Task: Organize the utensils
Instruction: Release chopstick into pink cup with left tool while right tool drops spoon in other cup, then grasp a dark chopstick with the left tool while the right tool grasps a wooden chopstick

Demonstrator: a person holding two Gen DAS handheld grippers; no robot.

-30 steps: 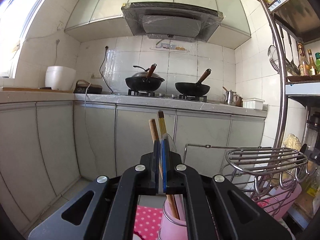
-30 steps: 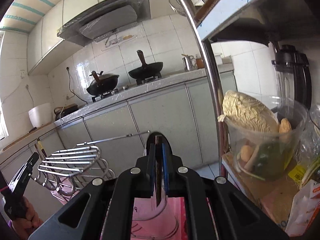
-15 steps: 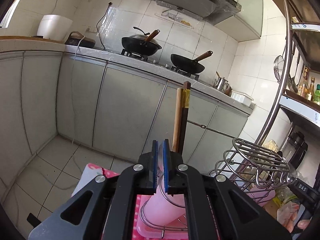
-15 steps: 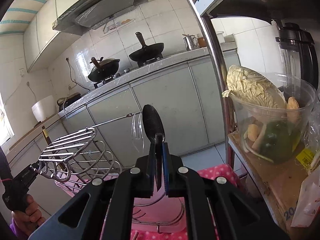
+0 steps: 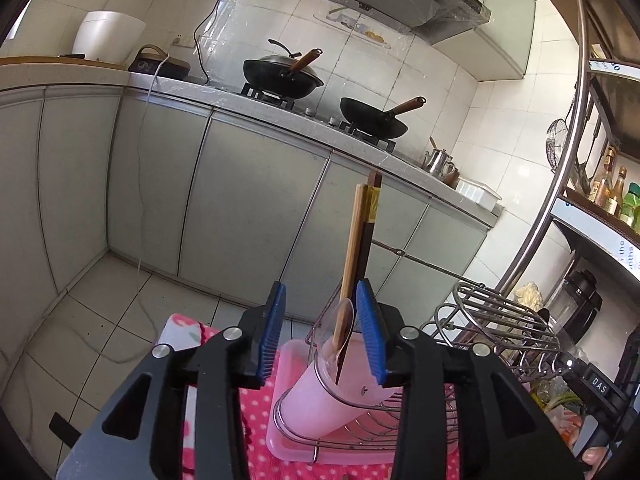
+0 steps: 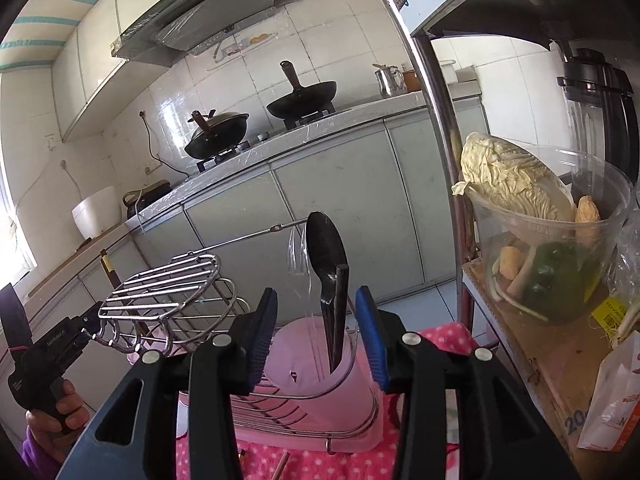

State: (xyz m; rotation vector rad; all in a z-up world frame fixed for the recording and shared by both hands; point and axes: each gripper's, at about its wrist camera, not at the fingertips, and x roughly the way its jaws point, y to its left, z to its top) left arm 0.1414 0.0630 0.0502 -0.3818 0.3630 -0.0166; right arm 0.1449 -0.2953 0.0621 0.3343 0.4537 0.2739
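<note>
Left wrist view: The left gripper (image 5: 320,332) has its blue-padded fingers (image 5: 274,328) spread; the jaws have just been opening. A pair of chopsticks (image 5: 360,232), one pale wood and one dark with a yellow band, stands in the pink utensil cup (image 5: 320,400) and rises between the jaws, close to the 3 o'clock finger; whether the pad touches the chopsticks cannot be told. A clear plastic spoon (image 5: 344,320) sits in the same cup beside the chopsticks. The cup leans in a wire ring on a pink tray (image 5: 280,432), which rests on a pink polka-dot cloth (image 5: 256,440). At 3 o'clock from the cup is a chrome wire rack (image 5: 496,320). Toward 12 o'clock, two black woks (image 5: 280,76) stand on the counter (image 5: 360,144).

Right wrist view: The right gripper (image 6: 316,328) has its fingers (image 6: 264,328) spread apart; the jaws have just been opening. A black spoon (image 6: 326,248) stands bowl-up in a pink utensil cup (image 6: 304,364), next to a dark flat handle (image 6: 340,308), both rising in the gap between the jaws and clear of either pad. A clear plastic fork (image 6: 296,252) stands in the same cup. At 9 o'clock is the chrome wire rack (image 6: 168,288), and beyond it the person's hand (image 6: 60,416) grips the other gripper's handle. At 3 o'clock a clear tub (image 6: 560,248) holding cabbage and other vegetables sits on a shelf.
</note>
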